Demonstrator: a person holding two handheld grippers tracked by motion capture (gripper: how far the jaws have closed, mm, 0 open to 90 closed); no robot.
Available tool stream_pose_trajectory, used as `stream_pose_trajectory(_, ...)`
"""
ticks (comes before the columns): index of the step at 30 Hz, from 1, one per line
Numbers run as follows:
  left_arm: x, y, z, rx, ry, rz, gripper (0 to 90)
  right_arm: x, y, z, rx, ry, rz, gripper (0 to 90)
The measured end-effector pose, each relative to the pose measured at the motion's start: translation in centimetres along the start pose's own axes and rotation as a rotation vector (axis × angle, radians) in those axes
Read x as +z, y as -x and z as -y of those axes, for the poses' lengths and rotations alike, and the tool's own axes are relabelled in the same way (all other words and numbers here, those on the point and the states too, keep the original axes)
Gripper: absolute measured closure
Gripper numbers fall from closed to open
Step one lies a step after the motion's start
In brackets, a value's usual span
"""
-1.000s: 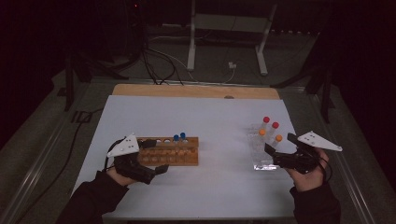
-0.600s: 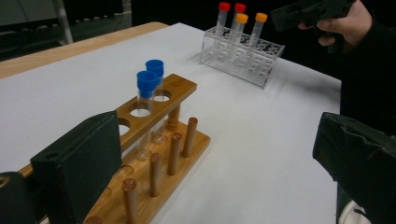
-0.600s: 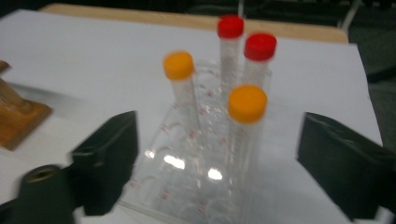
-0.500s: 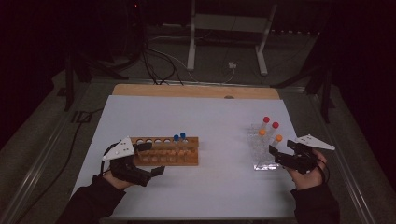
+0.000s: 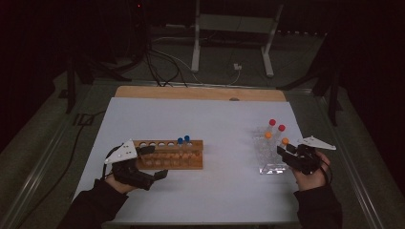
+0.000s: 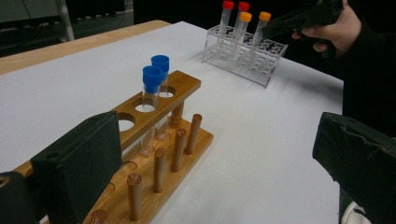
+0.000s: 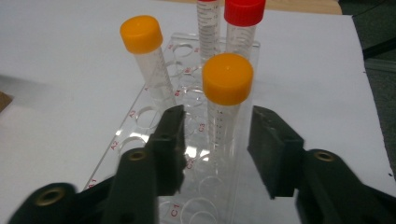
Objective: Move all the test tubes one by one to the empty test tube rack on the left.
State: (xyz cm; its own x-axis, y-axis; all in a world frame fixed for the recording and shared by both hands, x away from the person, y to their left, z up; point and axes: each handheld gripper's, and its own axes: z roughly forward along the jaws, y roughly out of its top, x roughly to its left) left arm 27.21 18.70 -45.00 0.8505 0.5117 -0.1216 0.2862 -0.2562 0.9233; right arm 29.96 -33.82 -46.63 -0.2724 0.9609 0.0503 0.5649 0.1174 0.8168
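The right tool (image 7: 215, 140) is spread, unclenched, about the nearer orange-capped tube (image 7: 227, 105) standing in the clear rack (image 7: 140, 140) at 3 o'clock on the bench (image 5: 229, 119); a grasp is judged imminent, requiring closure below the cap. The left tool (image 5: 155, 162), released, has been drawn back toward 7 o'clock from the wooden rack (image 5: 181, 160).

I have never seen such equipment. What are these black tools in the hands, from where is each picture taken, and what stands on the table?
A person holds a two-jaw gripper in each hand: the left gripper and the right gripper. One camera looks down from above; each of the other two rides on a gripper. On the white table stand a wooden rack with two blue-capped tubes and a clear plastic rack with red- and orange-capped tubes. Both grippers are open and hold nothing; the right one's jaws stand either side of an orange-capped tube.
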Motion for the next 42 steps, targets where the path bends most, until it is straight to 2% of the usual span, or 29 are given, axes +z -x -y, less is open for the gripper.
stream_pose_trajectory(6,0.0,-0.1,0.0,-0.001,-0.003,-0.003,2.3,0.4,-0.2,-0.1,-0.014,-0.002,-0.001,64.7)
stream_pose_trajectory(11,0.0,-0.1,0.0,-0.002,-0.002,0.001,2.3,0.5,-0.2,-0.2,-0.022,0.0,0.021,73.4)
stream_pose_trajectory(15,0.0,-0.1,0.0,-0.001,-0.004,0.001,2.3,0.5,-0.2,-0.2,-0.034,0.003,0.03,74.5)
stream_pose_trajectory(25,0.0,0.0,0.0,-0.003,-0.003,0.005,2.3,-1.0,-0.4,-1.0,-0.055,0.055,0.035,74.8)
stream_pose_trajectory(38,-0.1,0.0,-0.2,-0.003,0.0,0.008,2.3,-3.8,-0.9,-2.3,-0.081,0.135,0.046,74.9)
stream_pose_trajectory(42,0.0,0.0,-0.2,-0.001,0.0,0.012,2.3,-4.6,-1.6,-2.7,-0.095,0.153,0.03,74.9)
